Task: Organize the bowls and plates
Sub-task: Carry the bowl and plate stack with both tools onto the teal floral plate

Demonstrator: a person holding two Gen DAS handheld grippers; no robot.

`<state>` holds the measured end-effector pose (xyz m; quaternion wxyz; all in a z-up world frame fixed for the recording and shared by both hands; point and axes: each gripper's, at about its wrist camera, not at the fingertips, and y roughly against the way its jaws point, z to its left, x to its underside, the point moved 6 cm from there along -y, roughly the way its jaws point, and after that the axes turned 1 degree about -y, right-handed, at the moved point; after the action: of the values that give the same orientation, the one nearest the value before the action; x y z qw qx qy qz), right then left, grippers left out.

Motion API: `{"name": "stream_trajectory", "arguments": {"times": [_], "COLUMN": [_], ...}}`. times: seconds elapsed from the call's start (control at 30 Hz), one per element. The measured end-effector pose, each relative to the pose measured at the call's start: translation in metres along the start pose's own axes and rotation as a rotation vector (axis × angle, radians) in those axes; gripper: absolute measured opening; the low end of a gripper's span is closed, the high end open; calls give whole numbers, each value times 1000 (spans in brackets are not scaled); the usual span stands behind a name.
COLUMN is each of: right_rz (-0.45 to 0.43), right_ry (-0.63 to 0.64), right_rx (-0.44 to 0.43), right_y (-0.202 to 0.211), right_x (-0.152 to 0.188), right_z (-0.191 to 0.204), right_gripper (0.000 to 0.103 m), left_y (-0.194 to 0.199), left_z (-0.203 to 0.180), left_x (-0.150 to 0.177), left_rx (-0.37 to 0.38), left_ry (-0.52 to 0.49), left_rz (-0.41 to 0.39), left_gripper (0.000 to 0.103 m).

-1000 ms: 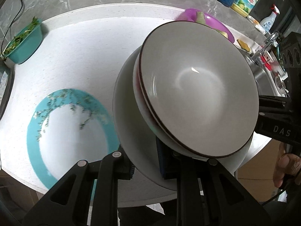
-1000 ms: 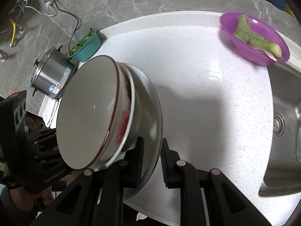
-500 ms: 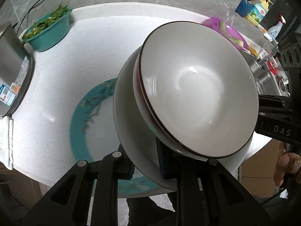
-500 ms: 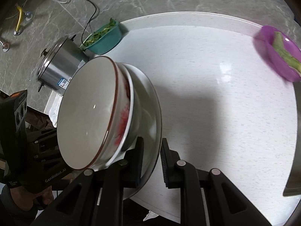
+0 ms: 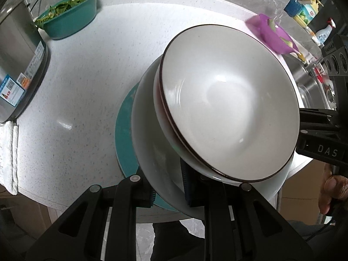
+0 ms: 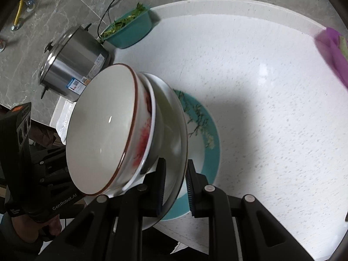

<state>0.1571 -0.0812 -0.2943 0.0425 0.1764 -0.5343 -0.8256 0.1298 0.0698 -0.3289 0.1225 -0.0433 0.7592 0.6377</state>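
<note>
I carry a stack between both grippers. Its base is a large white plate point(image 5: 152, 152), and on it sit a bowl with a red pattern point(image 6: 145, 139) and a brown-rimmed white bowl point(image 5: 228, 100) on top. My left gripper point(image 5: 168, 187) is shut on the white plate's near rim. My right gripper point(image 6: 176, 184) is shut on the opposite rim of the white plate point(image 6: 177, 130). The stack hangs tilted just above a teal-rimmed plate point(image 6: 206, 134) lying on the white counter. In the left wrist view only an edge of the teal-rimmed plate point(image 5: 124, 134) shows.
A steel pot point(image 6: 71, 65) and a teal basin of greens point(image 5: 69, 19) stand at the counter's far left. A folded white cloth point(image 5: 8, 152) lies by the pot. A purple bowl point(image 5: 274, 37), a sink point(image 5: 311, 82) and bottles point(image 5: 304, 10) are on the right.
Both grippers have carried the stack sideways across the counter, away from the purple bowl. It now hangs over the teal-rimmed plate, which had lain clear of it. The grips are unchanged.
</note>
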Motion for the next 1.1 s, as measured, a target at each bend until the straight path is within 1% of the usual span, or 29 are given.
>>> {"name": "stream_trajectory", "arguments": {"times": [0.27, 0.57, 1.1], "right_rz": [28, 41, 37], "right_ry": [-22, -37, -40], "right_rx": [5, 7, -5], "right_y": [-19, -32, -38], "right_x": [10, 11, 12], "right_z": [-3, -7, -9], "right_gripper": [21, 21, 21], "left_y": [-20, -38, -42], "left_z": [2, 7, 6], "left_x": [4, 7, 8], "left_rx": [-14, -14, -36], "left_ry": [-13, -15, -28], "left_rz": [16, 28, 14], "left_gripper": [17, 17, 17]}}
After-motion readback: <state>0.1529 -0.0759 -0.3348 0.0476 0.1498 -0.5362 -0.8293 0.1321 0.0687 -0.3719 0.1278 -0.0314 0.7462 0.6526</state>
